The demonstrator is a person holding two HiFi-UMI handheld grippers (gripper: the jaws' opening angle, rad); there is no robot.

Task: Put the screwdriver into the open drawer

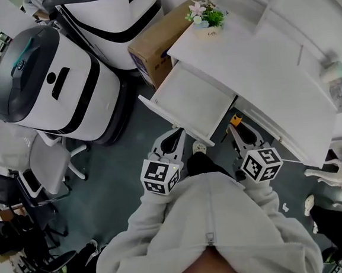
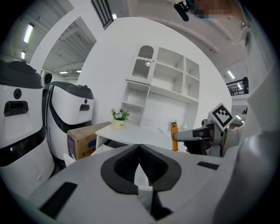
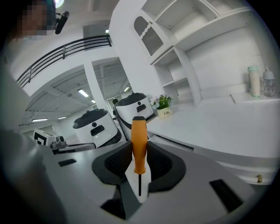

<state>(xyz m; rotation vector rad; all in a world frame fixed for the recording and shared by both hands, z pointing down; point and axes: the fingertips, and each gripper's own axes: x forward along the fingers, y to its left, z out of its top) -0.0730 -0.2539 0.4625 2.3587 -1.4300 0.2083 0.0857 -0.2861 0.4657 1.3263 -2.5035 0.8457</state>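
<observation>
The screwdriver (image 3: 139, 143) has an orange handle and stands upright between the pads of my right gripper (image 3: 139, 158), which is shut on it, with the dark shaft pointing down. In the head view the right gripper (image 1: 242, 130) holds the screwdriver (image 1: 235, 120) just in front of the white desk's edge, to the right of the open white drawer (image 1: 193, 99). My left gripper (image 1: 170, 141) hovers at the drawer's near corner. Its jaws (image 2: 139, 153) are shut with nothing between them. The left gripper view also catches the screwdriver (image 2: 174, 136) in the right gripper (image 2: 189, 136).
A white desk (image 1: 254, 66) with a flower pot (image 1: 207, 18) and shelves runs along the right. A cardboard box (image 1: 156, 45) and two big white rounded machines (image 1: 47, 84) stand to the left of the drawer. An office chair (image 1: 43, 168) is at lower left.
</observation>
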